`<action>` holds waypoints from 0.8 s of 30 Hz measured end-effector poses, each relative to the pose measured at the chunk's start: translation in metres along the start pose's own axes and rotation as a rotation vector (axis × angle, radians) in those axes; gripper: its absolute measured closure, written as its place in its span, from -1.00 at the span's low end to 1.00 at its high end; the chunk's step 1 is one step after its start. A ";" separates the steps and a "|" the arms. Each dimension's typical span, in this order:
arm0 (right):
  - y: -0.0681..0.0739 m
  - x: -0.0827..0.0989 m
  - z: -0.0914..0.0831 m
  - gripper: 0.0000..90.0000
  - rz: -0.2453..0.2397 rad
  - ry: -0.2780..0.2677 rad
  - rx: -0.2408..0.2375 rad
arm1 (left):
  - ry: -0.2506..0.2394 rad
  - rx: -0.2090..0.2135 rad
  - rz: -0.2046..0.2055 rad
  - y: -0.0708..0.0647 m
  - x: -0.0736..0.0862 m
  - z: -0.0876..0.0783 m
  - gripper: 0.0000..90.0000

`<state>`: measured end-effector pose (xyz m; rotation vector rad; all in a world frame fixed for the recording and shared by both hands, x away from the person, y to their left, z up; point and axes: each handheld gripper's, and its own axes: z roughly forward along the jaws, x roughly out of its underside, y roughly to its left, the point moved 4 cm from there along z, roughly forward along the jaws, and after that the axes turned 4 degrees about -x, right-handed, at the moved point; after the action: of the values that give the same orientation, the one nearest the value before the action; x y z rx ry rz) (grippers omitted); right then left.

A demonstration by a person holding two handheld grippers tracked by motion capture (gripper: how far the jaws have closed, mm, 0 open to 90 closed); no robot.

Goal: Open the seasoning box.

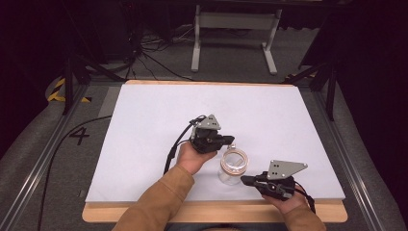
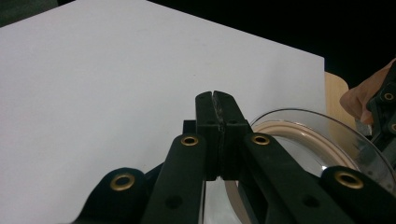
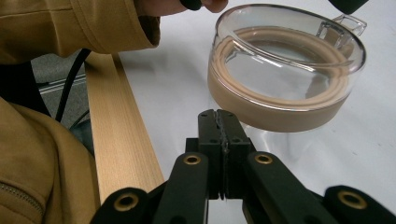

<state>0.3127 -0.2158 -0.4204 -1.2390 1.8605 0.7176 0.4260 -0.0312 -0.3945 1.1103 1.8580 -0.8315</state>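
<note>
the jar is the landmark here: a clear glass jar with a tan seal ring, standing on the white table toward its near edge. nearest the person, just to the near right of the jar, the right claw lies low over the table, its jaws pressed together with nothing between them; in the right gripper view the tips stop just short of the jar and point at its side. a hand holds it from below, with a grey plate on top. a tan sleeve comes in on the near left of the jar, above the table's wooden edge. on the far left of the jar, the left claw sits right at its rim, jaws likewise pressed together and empty; in the left gripper view the glass rim shows just beside the tips, and whether they touch cannot be told. beyond the jar the table lies bare white, then grey floor with cables and a white frame.
</note>
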 end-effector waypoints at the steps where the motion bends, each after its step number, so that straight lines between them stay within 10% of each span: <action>1: 0.000 0.000 0.000 0.99 0.001 -0.001 0.001 | 0.001 0.001 -0.003 0.000 0.000 0.000 0.99; 24: -0.002 -0.006 -0.003 0.99 0.004 -0.050 0.038 | 0.004 0.008 -0.018 0.002 0.001 0.000 0.99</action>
<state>0.3145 -0.2161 -0.4137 -1.1832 1.8285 0.7053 0.4274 -0.0305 -0.3957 1.1023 1.8721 -0.8486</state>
